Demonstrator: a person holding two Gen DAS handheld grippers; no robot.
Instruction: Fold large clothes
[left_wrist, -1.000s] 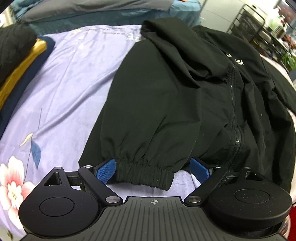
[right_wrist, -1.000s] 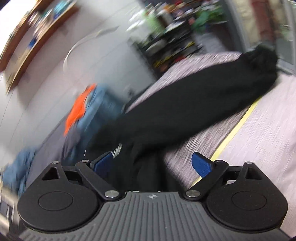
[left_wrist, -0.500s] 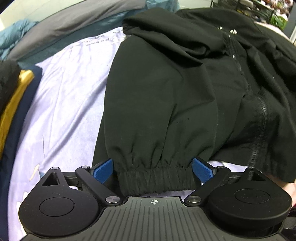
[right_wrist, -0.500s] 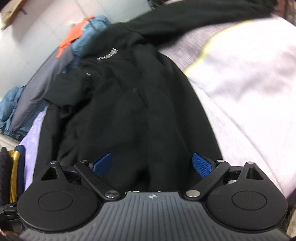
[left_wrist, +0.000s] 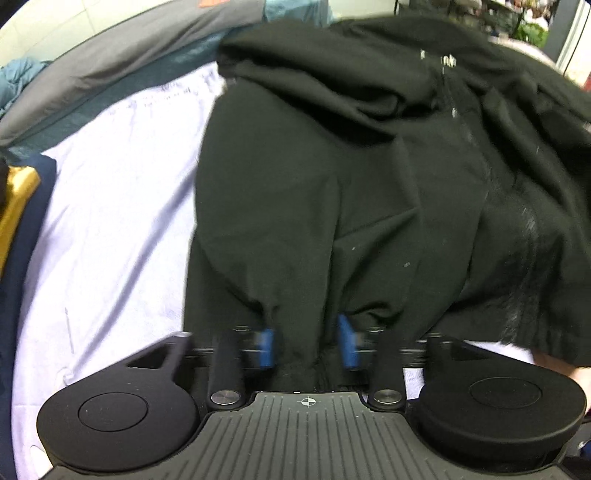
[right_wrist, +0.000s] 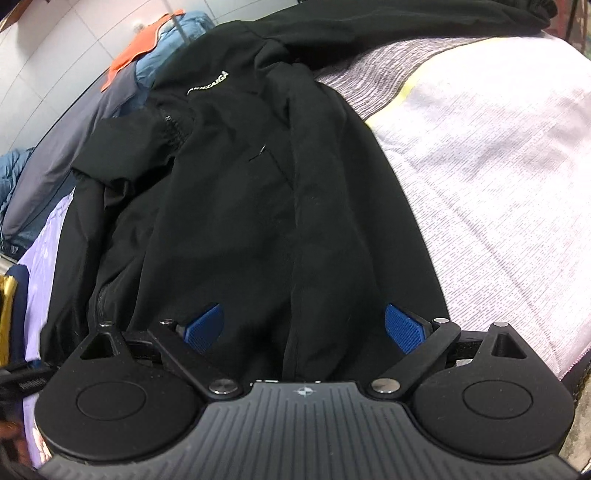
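Observation:
A large black zip jacket (left_wrist: 332, 184) lies spread on a bed, with white lettering on its chest (right_wrist: 208, 84). In the left wrist view my left gripper (left_wrist: 306, 347) has closed its blue pads on the elastic cuff of the jacket's sleeve (left_wrist: 303, 280), bunching the cloth between them. In the right wrist view my right gripper (right_wrist: 303, 328) is open, its blue pads wide apart over the jacket's lower hem (right_wrist: 295, 295), gripping nothing. The jacket's other sleeve (right_wrist: 406, 18) stretches away to the upper right.
A lilac floral sheet (left_wrist: 110, 221) covers the left of the bed and a pale striped blanket (right_wrist: 498, 166) the right. Folded dark and yellow clothes (left_wrist: 14, 206) sit at the left edge. Grey, blue and orange garments (right_wrist: 140, 66) are piled at the back.
My left gripper has closed from wide open onto the sleeve cuff. My right gripper swung from looking across the room down onto the jacket's hem and stays open.

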